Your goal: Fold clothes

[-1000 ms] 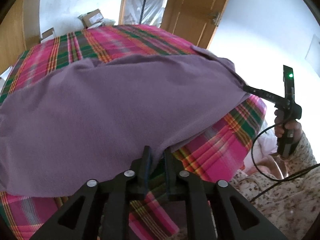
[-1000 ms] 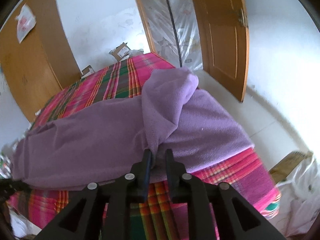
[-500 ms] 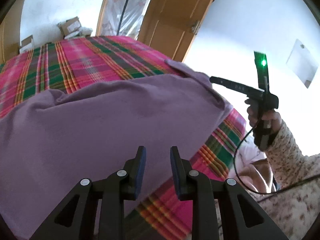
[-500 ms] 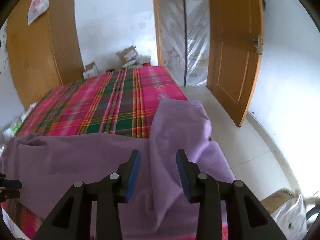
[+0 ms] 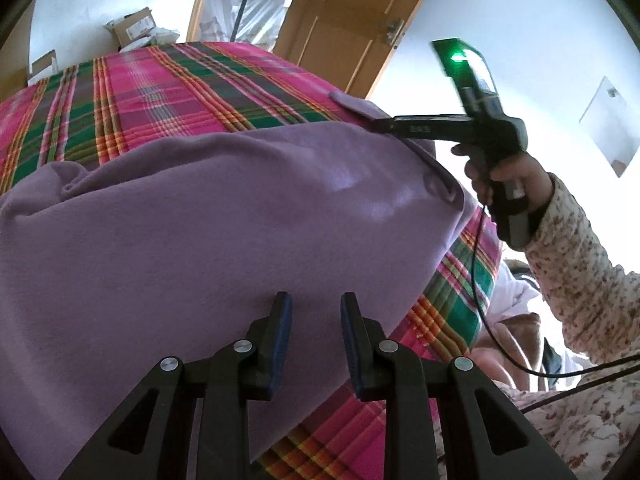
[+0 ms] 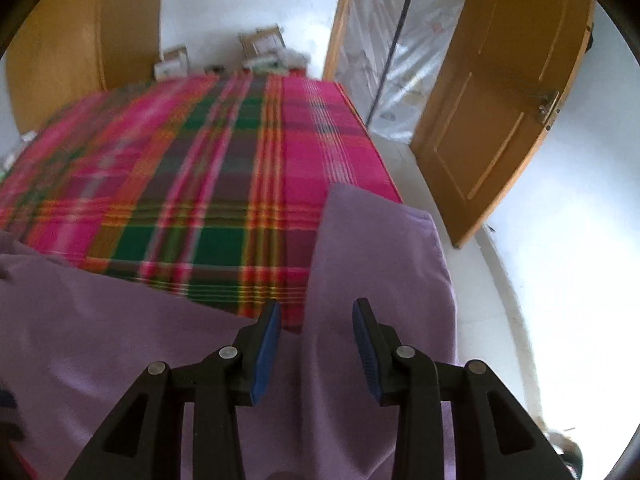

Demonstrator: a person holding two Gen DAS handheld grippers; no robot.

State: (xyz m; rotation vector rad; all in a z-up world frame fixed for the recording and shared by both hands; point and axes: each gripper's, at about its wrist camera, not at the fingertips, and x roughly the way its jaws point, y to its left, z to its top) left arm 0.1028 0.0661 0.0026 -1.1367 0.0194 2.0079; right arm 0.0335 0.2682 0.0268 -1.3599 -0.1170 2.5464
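The purple garment (image 5: 224,216) lies spread across the near end of the bed (image 5: 160,92), on its pink plaid cover. A second ago both hand-held grippers pinched its edge; now the left hand-held gripper (image 5: 314,308) and the right hand-held gripper (image 6: 316,316) hang above it with jaws parted, holding nothing.

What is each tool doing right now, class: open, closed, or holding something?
Left tool: open, holding nothing, above the purple garment.
Right tool: open, holding nothing, over the same garment.
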